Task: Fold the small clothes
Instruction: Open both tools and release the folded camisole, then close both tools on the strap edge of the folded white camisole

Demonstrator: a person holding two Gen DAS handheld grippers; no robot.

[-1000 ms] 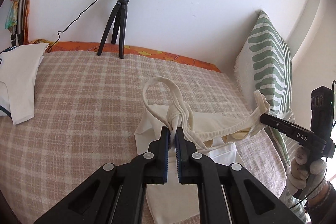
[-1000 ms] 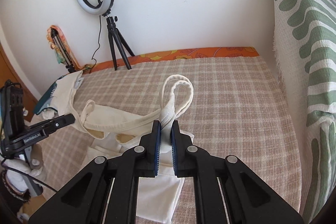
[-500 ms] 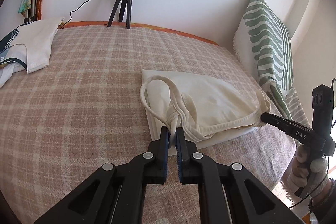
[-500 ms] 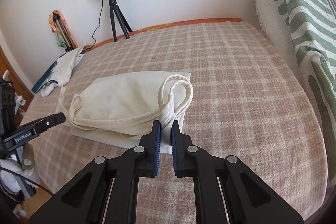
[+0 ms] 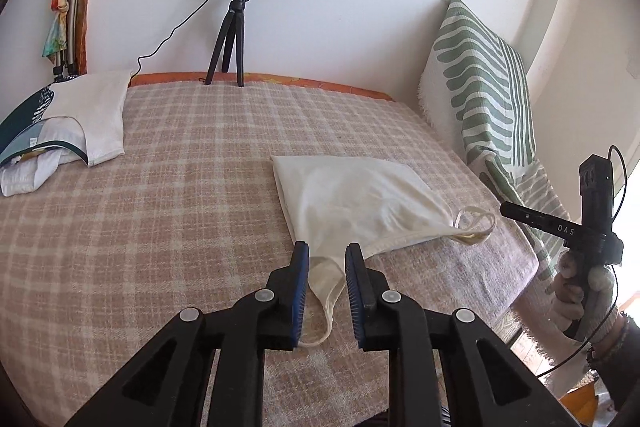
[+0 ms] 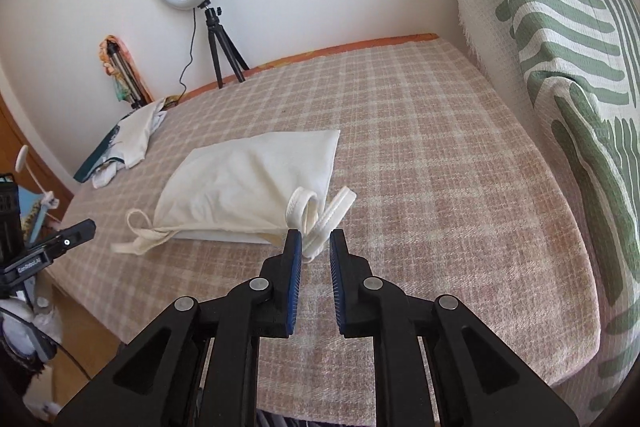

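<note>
A cream tank top (image 5: 352, 195) lies folded in half on the checked bed cover (image 5: 160, 211); it also shows in the right wrist view (image 6: 256, 183). My left gripper (image 5: 326, 255) is open, with one loose shoulder strap (image 5: 326, 291) lying between its fingers. My right gripper (image 6: 314, 241) is open, just in front of the other strap (image 6: 320, 217), which rests on the cover. In the left wrist view the right gripper (image 5: 508, 209) sits at the far right next to that strap loop (image 5: 476, 225).
A pile of other clothes (image 5: 60, 123) lies at the bed's far left corner. A ring light on a tripod (image 5: 240, 27) stands against the wall. A green-patterned pillow (image 5: 484, 99) leans at the right side. The bed's near edge (image 6: 100, 323) drops off at the left.
Both grippers lowered the top onto the bed, folded over, then opened and let the straps go. The straps now lie loose on the cover.
</note>
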